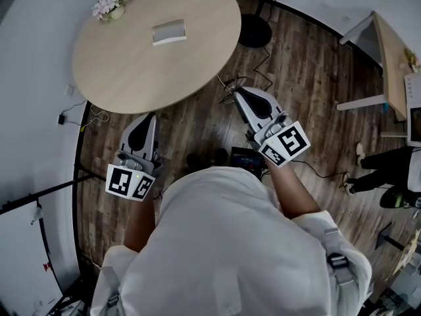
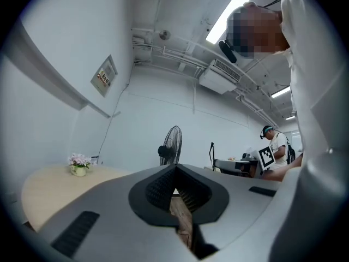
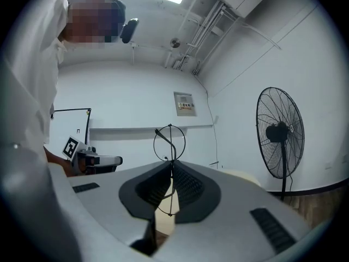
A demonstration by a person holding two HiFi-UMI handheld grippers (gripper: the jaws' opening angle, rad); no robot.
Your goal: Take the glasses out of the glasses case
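A light grey glasses case (image 1: 169,31) lies on the round wooden table (image 1: 131,78), far from both grippers. In the right gripper view, thin wire-frame glasses (image 3: 169,141) stick up from the tips of my right gripper (image 3: 170,167), which is shut on the frame. The head view shows that gripper (image 1: 237,92) just off the table's near right edge, with the wire glasses (image 1: 228,84) at its tip. My left gripper (image 1: 150,116) hangs beside the table's near edge. Its jaws (image 2: 175,168) are shut with nothing between them.
A small pot of pink flowers (image 1: 113,6) stands at the table's far left. A standing fan (image 1: 263,5) is behind the table. A desk (image 1: 391,58) and another person (image 1: 388,170) are at the right. Cables and a dark device (image 1: 247,157) lie on the wooden floor.
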